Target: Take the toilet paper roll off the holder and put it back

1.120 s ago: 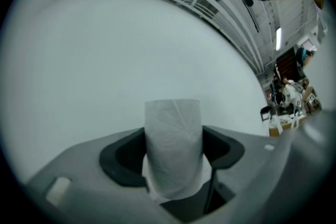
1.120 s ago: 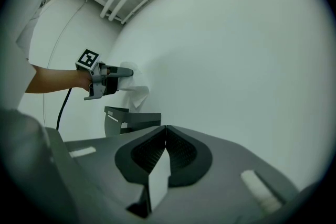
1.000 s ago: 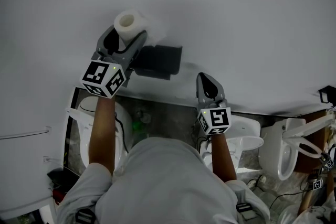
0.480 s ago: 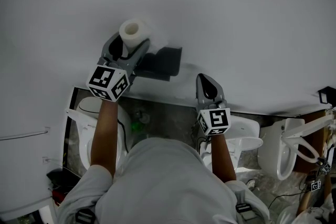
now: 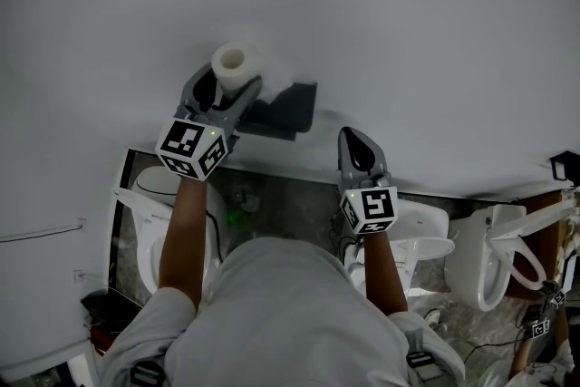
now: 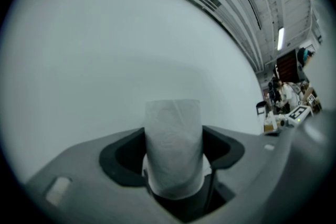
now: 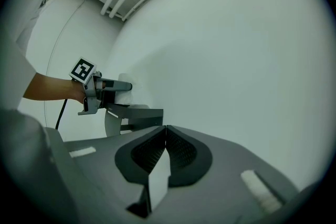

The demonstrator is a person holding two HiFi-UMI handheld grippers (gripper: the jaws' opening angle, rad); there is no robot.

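One hand-held gripper point(image 5: 228, 86) has lowered the toilet paper roll point(image 5: 237, 59) nearer the holder point(image 5: 288, 109).

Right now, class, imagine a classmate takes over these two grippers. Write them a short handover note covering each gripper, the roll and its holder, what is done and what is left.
Left gripper: shut on the toilet paper roll, which is held upright close to the white wall.
Right gripper: jaws together, nothing between them, lower and to the right in the head view.
Holder: dark, fixed to the wall, just right of the roll in the head view; the roll is not on it.
Done: the roll is off the holder.
Left: put it back on the holder, then let go.
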